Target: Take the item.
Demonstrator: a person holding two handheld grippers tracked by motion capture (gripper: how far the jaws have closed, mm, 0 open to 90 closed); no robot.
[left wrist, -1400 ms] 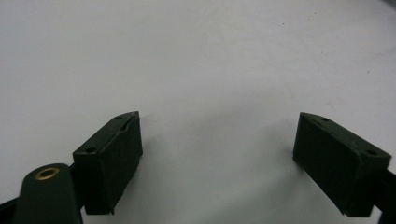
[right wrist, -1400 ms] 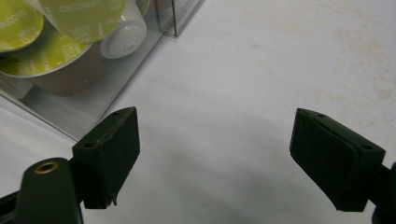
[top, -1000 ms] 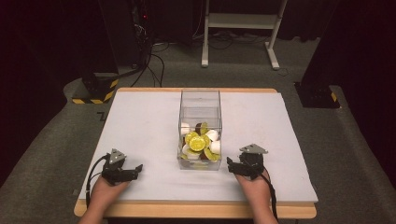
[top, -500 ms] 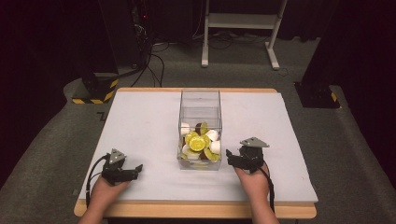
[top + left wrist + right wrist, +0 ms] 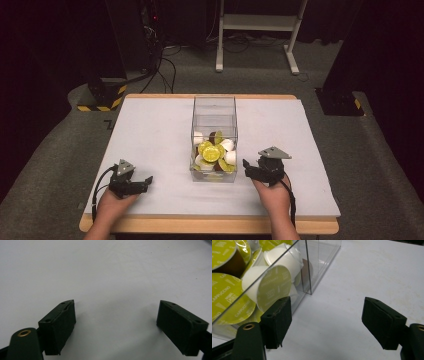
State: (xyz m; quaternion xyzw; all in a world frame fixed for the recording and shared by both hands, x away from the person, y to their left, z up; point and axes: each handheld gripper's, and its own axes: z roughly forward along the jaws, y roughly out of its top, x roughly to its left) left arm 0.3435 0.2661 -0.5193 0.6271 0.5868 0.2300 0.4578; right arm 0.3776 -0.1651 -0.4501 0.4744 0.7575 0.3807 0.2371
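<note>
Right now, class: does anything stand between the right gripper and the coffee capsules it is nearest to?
Yes. The capsules lie inside a clear box, and its transparent side wall stands between them and the right gripper. The jaws, which have just been closing, are apart with nothing between them. The box looks open on top.

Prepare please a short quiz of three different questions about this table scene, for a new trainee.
1. True or false: the clear box lies tipped on its side.
2. Which gripper is nearer to the box: A) left gripper B) right gripper?
3. What lies inside the box?

Key:
1. False; it stands upright on the white table.
2. B; its jaws have just been closing, with nothing between them.
3. Coffee capsules, white cups with green lids, piled at the near end.
</note>
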